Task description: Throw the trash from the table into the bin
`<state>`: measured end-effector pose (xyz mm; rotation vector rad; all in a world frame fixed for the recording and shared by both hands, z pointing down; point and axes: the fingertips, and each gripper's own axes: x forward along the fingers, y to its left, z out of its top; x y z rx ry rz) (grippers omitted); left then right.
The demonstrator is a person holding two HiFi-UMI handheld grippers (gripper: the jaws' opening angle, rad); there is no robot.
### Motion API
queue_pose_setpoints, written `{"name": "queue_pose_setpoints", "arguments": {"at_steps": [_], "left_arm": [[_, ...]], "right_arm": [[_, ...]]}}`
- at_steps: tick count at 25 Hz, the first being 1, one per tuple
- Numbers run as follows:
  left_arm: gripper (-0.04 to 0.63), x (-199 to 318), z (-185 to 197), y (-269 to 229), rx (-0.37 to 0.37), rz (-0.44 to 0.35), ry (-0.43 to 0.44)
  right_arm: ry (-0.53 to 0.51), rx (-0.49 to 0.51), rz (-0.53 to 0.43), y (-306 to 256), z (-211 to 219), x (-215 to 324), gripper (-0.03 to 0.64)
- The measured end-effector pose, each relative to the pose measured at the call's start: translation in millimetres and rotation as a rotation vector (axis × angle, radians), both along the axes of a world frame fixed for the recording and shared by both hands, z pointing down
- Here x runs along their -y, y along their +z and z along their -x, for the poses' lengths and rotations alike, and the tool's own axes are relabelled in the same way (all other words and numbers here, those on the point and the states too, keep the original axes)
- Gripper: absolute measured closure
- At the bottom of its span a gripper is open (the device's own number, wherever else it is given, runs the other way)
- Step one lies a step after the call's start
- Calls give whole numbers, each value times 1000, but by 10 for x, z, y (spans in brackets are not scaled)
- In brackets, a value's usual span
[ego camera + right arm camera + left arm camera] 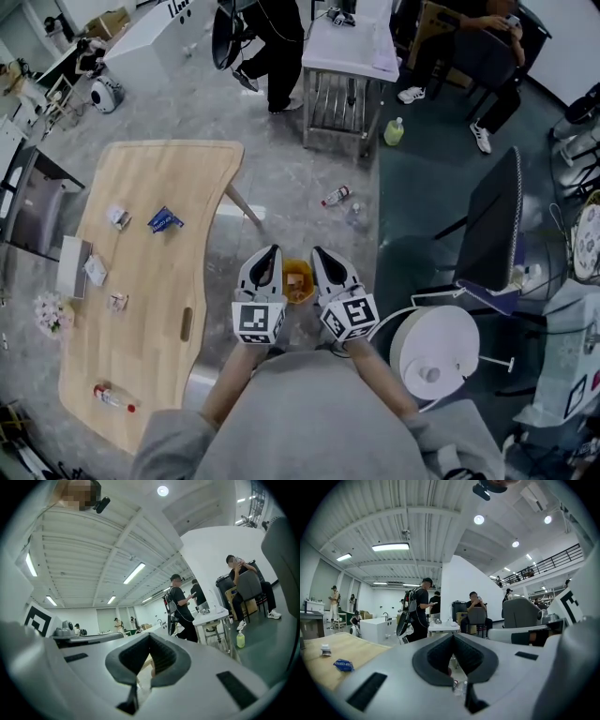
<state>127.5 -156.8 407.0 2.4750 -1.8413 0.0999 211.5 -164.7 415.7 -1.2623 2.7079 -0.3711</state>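
Both grippers are held side by side at mid-frame in the head view, over an orange bin (298,281) on the floor. My left gripper (272,253) is shut with nothing between its pads (453,637). My right gripper (317,253) is also shut, its jaw tips meeting (150,637). Trash lies on the wooden table (187,178) to the left: a blue packet (164,220), a white packet (118,217), a wrapper (96,270), a small wrapper (117,302) and a red-capped bottle (112,398). In the left gripper view, the blue packet (343,665) lies at the far left.
Two bottles (336,196) lie on the floor beyond the bin, and a green bottle (394,131) stands by a metal table (342,56). A white round device (433,352) and a dark panel (492,225) stand at my right. People stand and sit at the back.
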Motion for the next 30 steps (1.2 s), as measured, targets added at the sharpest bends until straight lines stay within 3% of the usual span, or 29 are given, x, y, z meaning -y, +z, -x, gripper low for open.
{"name": "queue_pose_setpoints", "arguments": {"at_steps": [19,30], "left_arm": [[589,-101,150,-55,20,-14,-70],[589,-383,391,66,7,25,-264]], "right_arm": [[-61,-1,-15,-26,99,-5,612],[-221,-1,19,117,281,-76,612]]}}
